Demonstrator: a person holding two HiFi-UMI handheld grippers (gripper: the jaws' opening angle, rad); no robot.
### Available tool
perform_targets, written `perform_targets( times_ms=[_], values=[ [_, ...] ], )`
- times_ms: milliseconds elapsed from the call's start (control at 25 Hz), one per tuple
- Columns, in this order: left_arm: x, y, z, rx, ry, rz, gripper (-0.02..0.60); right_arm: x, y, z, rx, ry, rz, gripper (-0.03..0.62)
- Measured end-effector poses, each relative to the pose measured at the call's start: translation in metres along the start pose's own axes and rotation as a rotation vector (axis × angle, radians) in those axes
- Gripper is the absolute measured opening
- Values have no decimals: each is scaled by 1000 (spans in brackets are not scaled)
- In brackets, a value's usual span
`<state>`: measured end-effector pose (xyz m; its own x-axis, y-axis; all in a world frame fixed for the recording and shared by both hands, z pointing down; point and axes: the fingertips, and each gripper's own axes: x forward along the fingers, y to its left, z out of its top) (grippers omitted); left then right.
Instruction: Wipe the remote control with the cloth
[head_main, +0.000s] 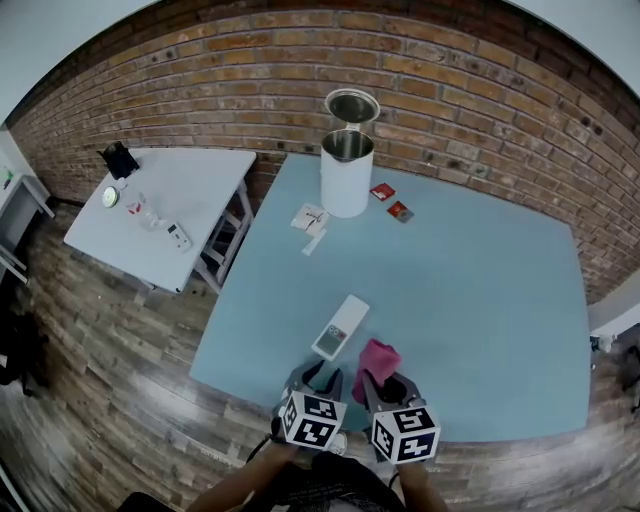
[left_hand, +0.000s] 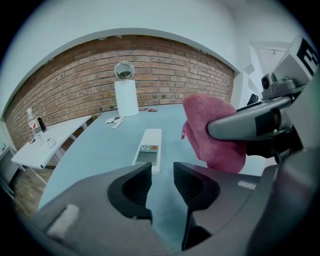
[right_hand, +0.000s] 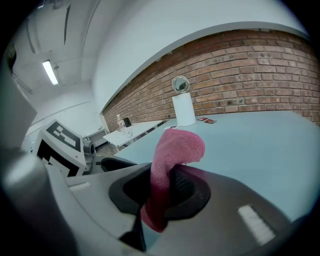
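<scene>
The remote control (head_main: 341, 327) is a slim white bar with a grey display at its near end and small buttons, one orange, just beyond it. It lies flat on the blue table (head_main: 480, 300), well apart from the white canister (head_main: 346, 172), on the canister's near side, long axis aimed roughly at it. Farther from the canister, the left gripper (left_hand: 161, 172) has its jaws partly apart with nothing between them. The right gripper (right_hand: 162, 185) is clamped on the folded pink cloth (right_hand: 175, 150).
</scene>
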<state>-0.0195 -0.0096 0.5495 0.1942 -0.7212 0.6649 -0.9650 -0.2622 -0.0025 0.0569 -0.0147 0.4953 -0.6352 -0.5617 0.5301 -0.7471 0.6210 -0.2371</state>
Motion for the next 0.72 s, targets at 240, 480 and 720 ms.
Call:
perform_targets(
  times_ms=[240,480,720],
  values=[
    [21,16,-7,54,55,44,207,12,-8,4,-14,15,28,66],
    [38,25,-7,81,97,40,290,23,-13,9,-22,31,24,66],
    [48,31,-13,77,136,2,290,40,-13,27,-34,32,12,66]
  ],
)
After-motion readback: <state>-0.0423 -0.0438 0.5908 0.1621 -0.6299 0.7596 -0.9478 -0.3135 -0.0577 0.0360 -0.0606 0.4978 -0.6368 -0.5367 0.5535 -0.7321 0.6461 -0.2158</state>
